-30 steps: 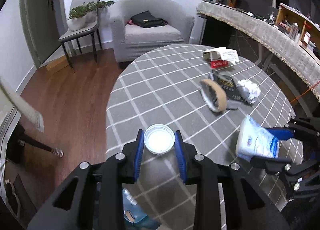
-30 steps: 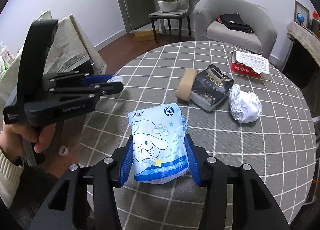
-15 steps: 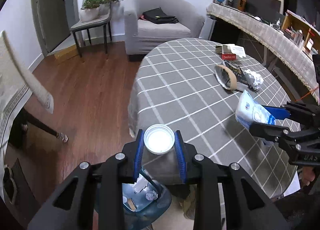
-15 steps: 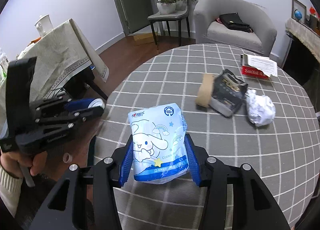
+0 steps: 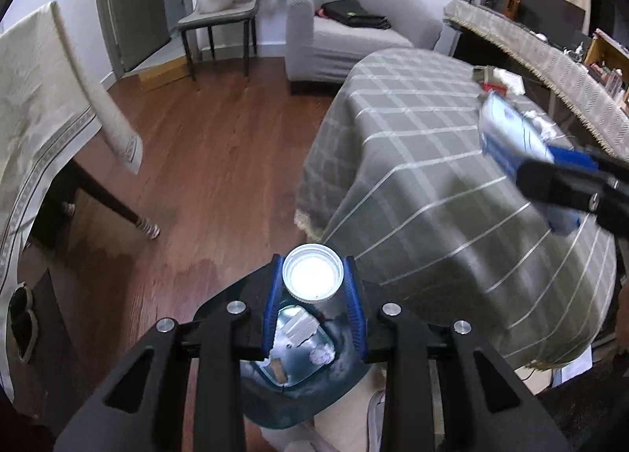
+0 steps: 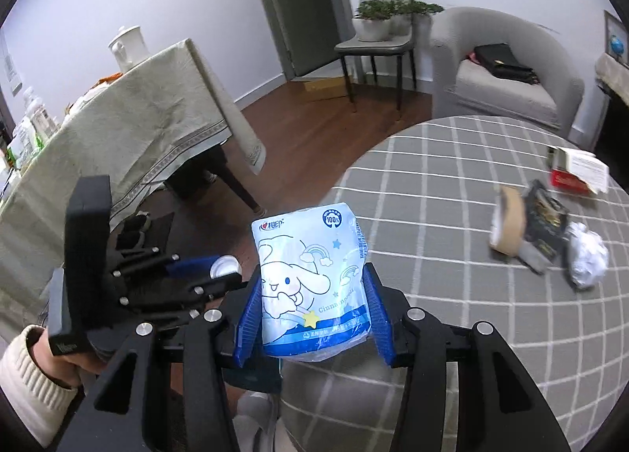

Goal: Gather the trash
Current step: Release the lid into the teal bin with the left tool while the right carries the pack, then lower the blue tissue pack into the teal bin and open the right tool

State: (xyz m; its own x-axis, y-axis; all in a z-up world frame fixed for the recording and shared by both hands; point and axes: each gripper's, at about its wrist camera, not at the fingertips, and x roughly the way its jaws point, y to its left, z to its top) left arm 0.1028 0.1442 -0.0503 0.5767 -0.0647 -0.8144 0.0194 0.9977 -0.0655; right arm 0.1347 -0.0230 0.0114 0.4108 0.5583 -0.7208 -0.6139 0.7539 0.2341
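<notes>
My left gripper (image 5: 313,286) is shut on a clear plastic bottle with a white cap (image 5: 313,279), held right above a blue trash bin (image 5: 298,381) on the floor that holds paper scraps. My right gripper (image 6: 310,318) is shut on a blue-and-white tissue pack (image 6: 310,286), held over the near edge of the round table (image 6: 452,224); the pack also shows in the left wrist view (image 5: 511,137). On the table lie a tape roll (image 6: 507,224), a black packet (image 6: 544,220), a crumpled white paper ball (image 6: 587,259) and a red-and-white box (image 6: 574,172).
A second table with a beige cloth (image 6: 118,137) stands to the left. A grey armchair (image 5: 354,39) with a black bag and a chair with plants (image 5: 224,7) stand at the back. Wooden floor (image 5: 204,161) lies between them.
Both grippers have pulled back from the table toward its near edge. The left one with the bottle now hangs over the bin. The right still holds the tissue pack.
</notes>
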